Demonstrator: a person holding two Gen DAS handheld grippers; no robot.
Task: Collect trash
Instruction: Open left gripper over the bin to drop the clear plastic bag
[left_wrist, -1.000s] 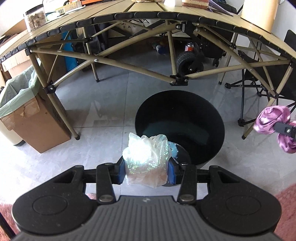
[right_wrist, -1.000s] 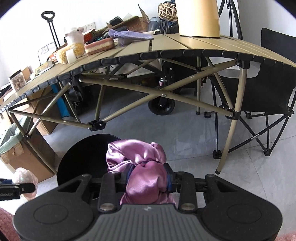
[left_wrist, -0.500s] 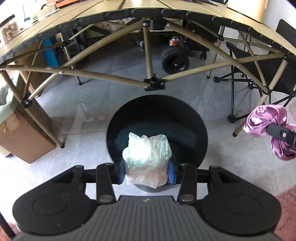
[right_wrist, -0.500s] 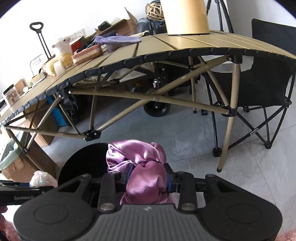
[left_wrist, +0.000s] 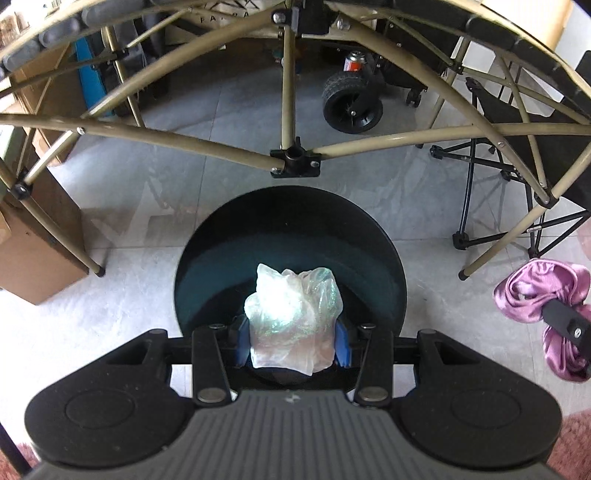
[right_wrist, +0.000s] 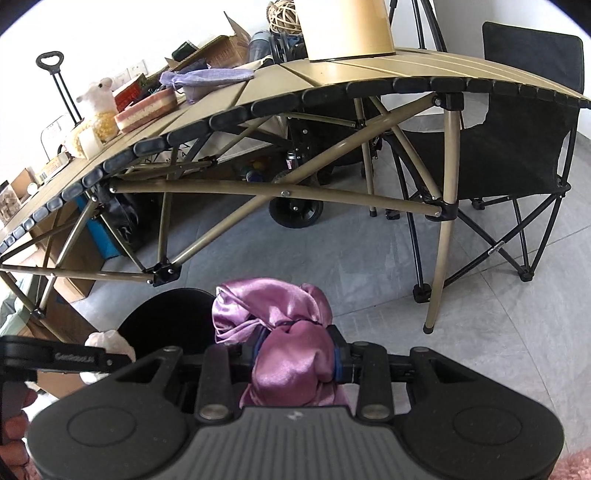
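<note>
Left wrist: fingers (left_wrist: 292, 341) clamping plastic wad (left_wrist: 291, 321).

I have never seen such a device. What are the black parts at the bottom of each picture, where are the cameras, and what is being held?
There is no robot: a person holds one two-finger gripper in each hand, with a camera on each looking along its fingers. The black shapes are the grippers' bodies. In the left view, the left gripper is shut on a crumpled clear plastic bag, above a round black bin on the grey tile floor. In the right view, the right gripper is shut on a bunched purple satin cloth. Behind stands a tan folding table.
</note>
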